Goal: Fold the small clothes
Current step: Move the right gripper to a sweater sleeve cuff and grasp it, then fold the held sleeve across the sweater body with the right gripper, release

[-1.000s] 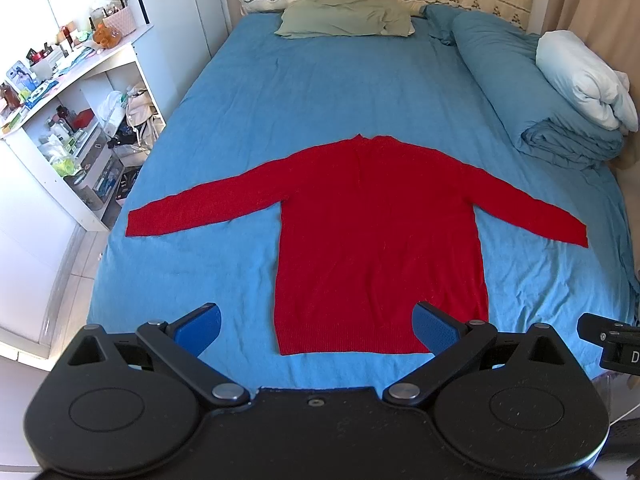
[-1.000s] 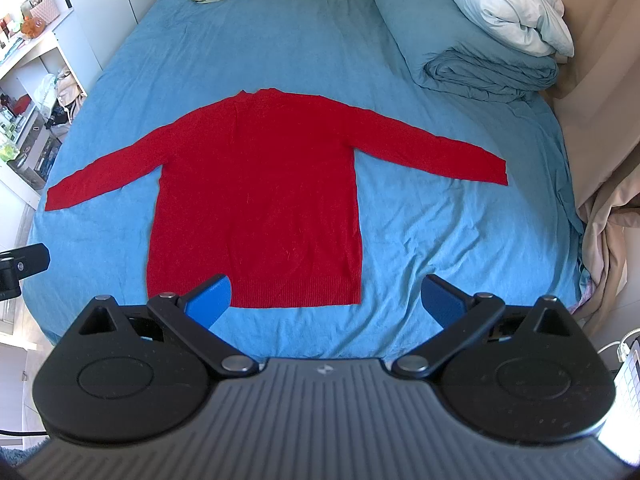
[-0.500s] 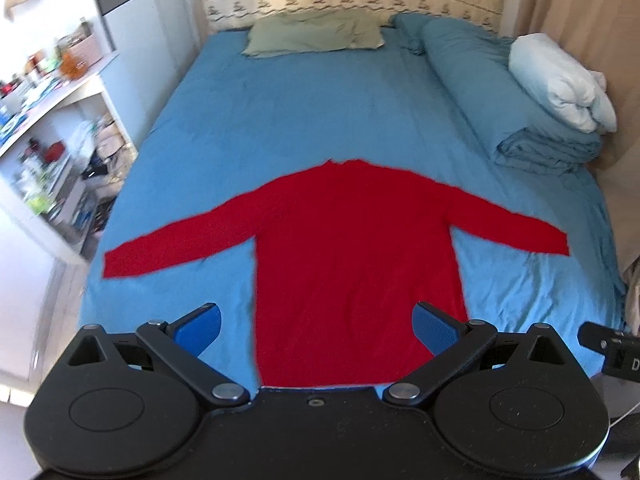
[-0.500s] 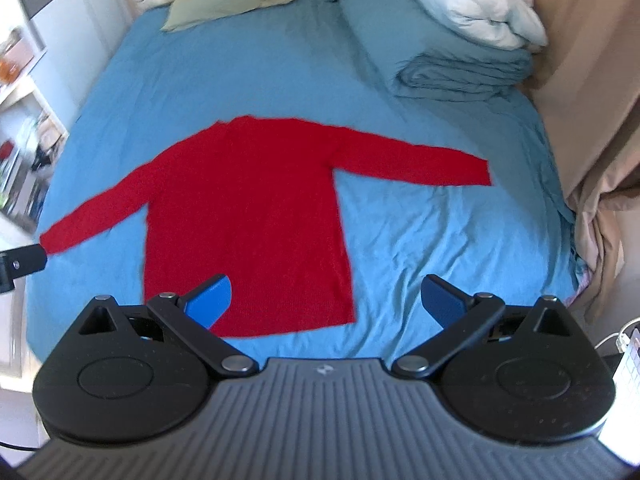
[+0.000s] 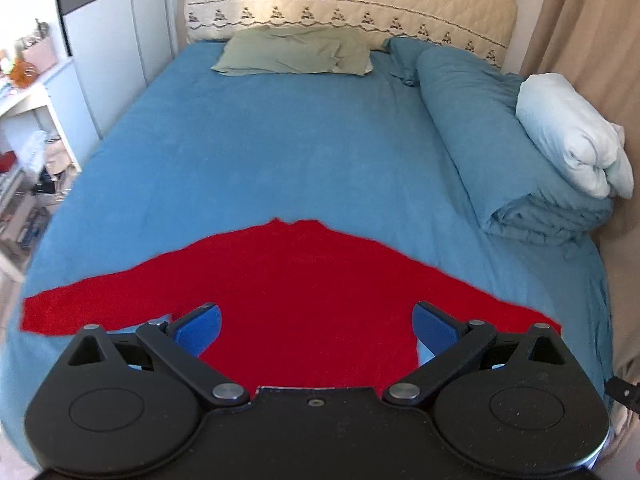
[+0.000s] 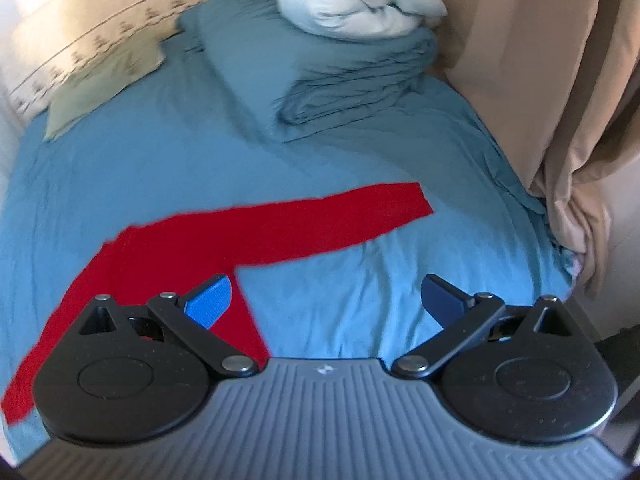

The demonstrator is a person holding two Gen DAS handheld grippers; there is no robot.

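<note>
A red long-sleeved sweater (image 5: pixel 304 292) lies flat on the blue bed sheet (image 5: pixel 280 140), sleeves spread to both sides. My left gripper (image 5: pixel 316 326) is open and empty above the sweater's body. In the right wrist view the sweater's right sleeve (image 6: pixel 320 224) stretches out to the right. My right gripper (image 6: pixel 326 298) is open and empty above the sheet, just below that sleeve, its left finger over the sweater's side edge. The sweater's hem is hidden behind both gripper bodies.
A green pillow (image 5: pixel 296 56) lies at the headboard. A folded blue duvet (image 5: pixel 500 148) with a white pillow (image 5: pixel 572 132) on it lies along the right side. A beige curtain (image 6: pixel 560 80) hangs at right. White shelves (image 5: pixel 24 128) stand left of the bed.
Both grippers have moved forward and lower over the bed. The left one now sits over the sweater's body; the right one has swung right toward the right sleeve. Both stay open.
</note>
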